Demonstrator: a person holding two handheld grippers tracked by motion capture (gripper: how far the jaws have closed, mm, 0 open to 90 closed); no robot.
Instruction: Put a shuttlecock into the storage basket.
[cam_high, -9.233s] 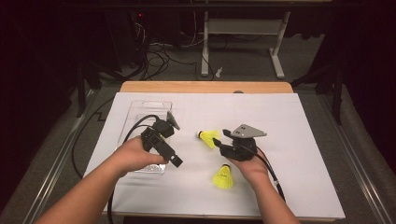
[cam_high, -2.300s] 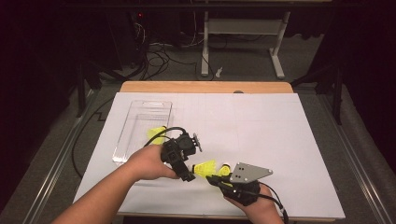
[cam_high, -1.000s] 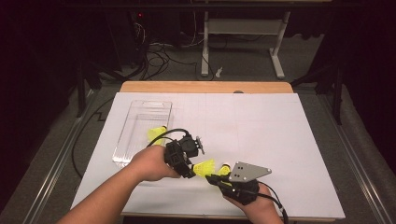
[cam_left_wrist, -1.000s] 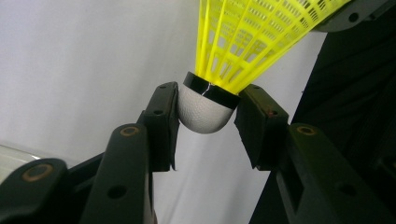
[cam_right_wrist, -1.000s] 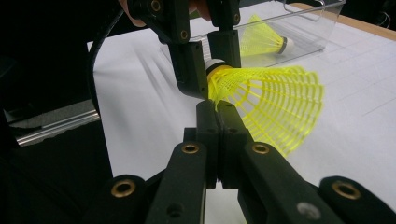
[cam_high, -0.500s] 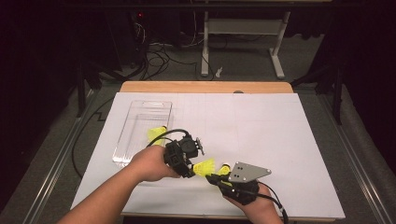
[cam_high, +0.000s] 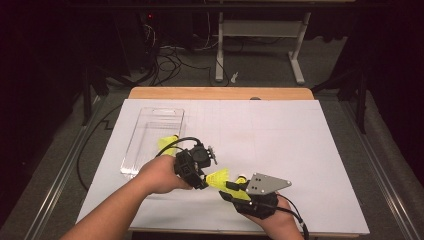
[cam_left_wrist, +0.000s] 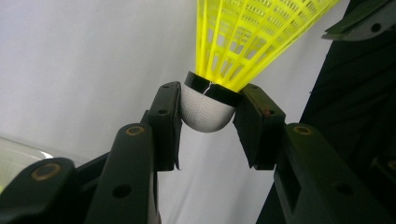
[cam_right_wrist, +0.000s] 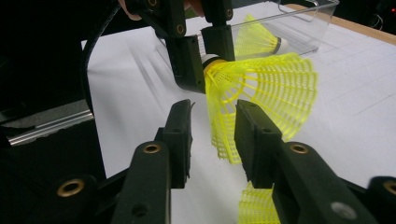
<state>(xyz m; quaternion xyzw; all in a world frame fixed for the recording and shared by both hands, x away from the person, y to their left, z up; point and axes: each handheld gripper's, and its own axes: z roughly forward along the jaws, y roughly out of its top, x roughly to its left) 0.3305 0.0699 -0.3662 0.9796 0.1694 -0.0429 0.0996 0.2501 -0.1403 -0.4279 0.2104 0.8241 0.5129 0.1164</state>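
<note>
**Handover of the second shuttlecock, one already in the box**

Since the frame of nine seconds ago, both hands have come down to the near edge of the table, and one yellow plastic shuttlecock that lay loose on the sheet now lies inside the clear plastic rectangular box. Over the last half second the right gripper's jaws have been opening, and the mesh skirt of the yellow plastic shuttlecock with the white rounded cork still stands between them, the rim beside one pad; whether it touches cannot be told.

The left gripper is partly closed and clamps that shuttlecock by its cork: in the left gripper view the two black pads press on either side of the white dome, just below the black band, with the skirt pointing away from the jaws. In the right gripper view the same shuttlecock hangs from the left jaws, its skirt flaring toward the right gripper's loosened jaws.

As a judgement, the work is about halfway: the other shuttlecock rests in the box at its near end, and the second has just passed from right to left. Left to do is carrying it over the white paper sheet to the box, which sits well to the left and farther back, and releasing it there.
</note>
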